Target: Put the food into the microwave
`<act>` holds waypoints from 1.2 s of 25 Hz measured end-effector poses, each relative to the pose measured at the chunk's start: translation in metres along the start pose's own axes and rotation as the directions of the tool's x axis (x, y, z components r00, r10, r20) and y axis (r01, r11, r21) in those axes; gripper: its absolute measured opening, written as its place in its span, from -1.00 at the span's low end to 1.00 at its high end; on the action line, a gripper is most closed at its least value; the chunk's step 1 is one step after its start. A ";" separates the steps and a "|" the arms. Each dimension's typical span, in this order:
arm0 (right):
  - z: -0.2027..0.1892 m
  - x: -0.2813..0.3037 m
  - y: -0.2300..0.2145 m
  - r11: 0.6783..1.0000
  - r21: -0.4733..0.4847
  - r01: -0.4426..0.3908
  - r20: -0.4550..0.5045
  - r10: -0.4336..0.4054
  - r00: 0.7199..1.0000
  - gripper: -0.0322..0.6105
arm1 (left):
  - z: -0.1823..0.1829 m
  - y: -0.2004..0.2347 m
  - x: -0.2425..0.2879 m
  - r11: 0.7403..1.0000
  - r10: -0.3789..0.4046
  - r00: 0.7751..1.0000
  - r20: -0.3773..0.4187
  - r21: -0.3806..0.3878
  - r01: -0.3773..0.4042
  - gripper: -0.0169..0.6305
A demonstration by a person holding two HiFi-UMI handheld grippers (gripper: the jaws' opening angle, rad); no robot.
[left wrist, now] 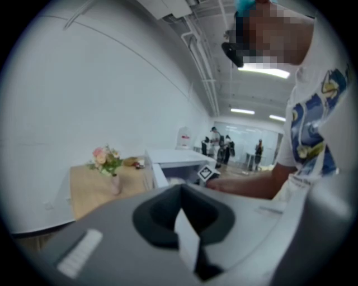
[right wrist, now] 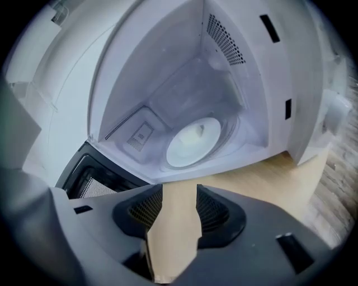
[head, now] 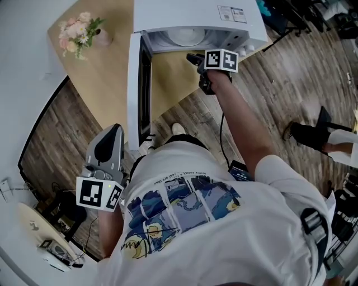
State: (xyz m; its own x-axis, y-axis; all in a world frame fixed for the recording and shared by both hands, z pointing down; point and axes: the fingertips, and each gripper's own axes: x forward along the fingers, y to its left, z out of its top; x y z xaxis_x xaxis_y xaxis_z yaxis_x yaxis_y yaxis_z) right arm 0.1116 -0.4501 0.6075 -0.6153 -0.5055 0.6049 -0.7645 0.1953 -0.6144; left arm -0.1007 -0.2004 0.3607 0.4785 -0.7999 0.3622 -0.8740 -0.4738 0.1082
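Observation:
The white microwave stands on a wooden table with its door swung open to the left. Inside, a white round plate lies on the cavity floor with a small pale bit of food on it; it also shows as a white disc from above. My right gripper hangs just in front of the cavity opening, open, with only the table top visible between its jaws. My left gripper is held low beside the person's hip, far from the microwave, shut and holding nothing.
A small vase of pink flowers stands on the wooden table left of the microwave. The open door juts out over the table edge. Another person's legs are on the wood floor at the right. Cables and gear lie at the lower left.

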 end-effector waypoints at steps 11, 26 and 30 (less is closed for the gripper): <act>-0.074 -0.066 0.032 0.999 0.008 0.031 0.080 -0.031 0.996 -0.85 | -0.014 -0.003 -0.037 0.992 -0.128 0.992 0.008 0.013 0.128 -0.92; -0.173 -0.145 0.136 0.982 -0.187 -0.003 0.137 0.029 0.990 -0.88 | -0.038 -0.009 -0.098 0.964 -0.263 0.964 0.040 0.038 0.262 -0.92; -0.197 -0.157 0.162 0.972 -0.234 -0.004 0.143 0.038 0.989 -0.88 | -0.049 -0.005 -0.117 0.959 -0.282 0.959 0.039 0.037 0.281 -0.92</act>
State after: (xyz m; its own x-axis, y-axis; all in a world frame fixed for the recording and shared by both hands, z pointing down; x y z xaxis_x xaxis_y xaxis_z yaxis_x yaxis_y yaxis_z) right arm 0.0463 -0.1737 0.5130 -0.6103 -0.6125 0.5024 -0.7859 0.3882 -0.4813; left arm -0.1567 -0.0862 0.3628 0.7088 -0.6471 0.2809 -0.7004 -0.6929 0.1712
